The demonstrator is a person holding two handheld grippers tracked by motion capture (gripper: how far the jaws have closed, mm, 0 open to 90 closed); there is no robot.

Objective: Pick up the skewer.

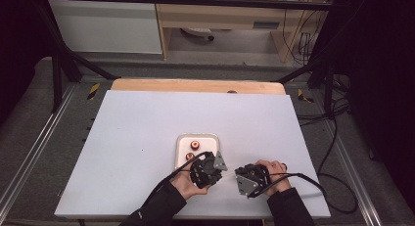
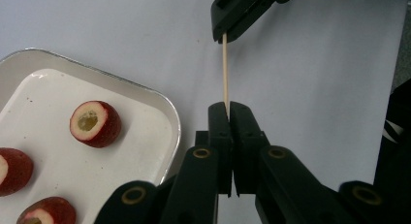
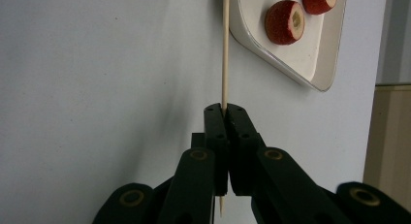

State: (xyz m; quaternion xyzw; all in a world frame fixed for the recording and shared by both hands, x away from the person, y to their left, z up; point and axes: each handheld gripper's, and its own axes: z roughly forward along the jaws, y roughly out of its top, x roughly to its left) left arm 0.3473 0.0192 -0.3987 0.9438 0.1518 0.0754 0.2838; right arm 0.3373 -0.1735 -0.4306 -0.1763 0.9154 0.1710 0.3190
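While both claws grip one wooden skewer (image 2: 225,69) between them above the worktop (image 1: 147,128), left claw (image 2: 228,105) and right claw (image 3: 225,107) clamped shut on it, nothing is threaded: the cored red fruit pieces (image 2: 95,123) lie untouched in the tray (image 2: 165,112).

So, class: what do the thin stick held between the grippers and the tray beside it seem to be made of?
The stick looks like pale bamboo or wood: matt, straw-coloured, straight and very thin, possibly a skewer. The tray looks like white enamelled metal or glazed ceramic: its inside is glossy and reflects light, and its rim shows a greyish edge. Which of the two it is the look leaves open.
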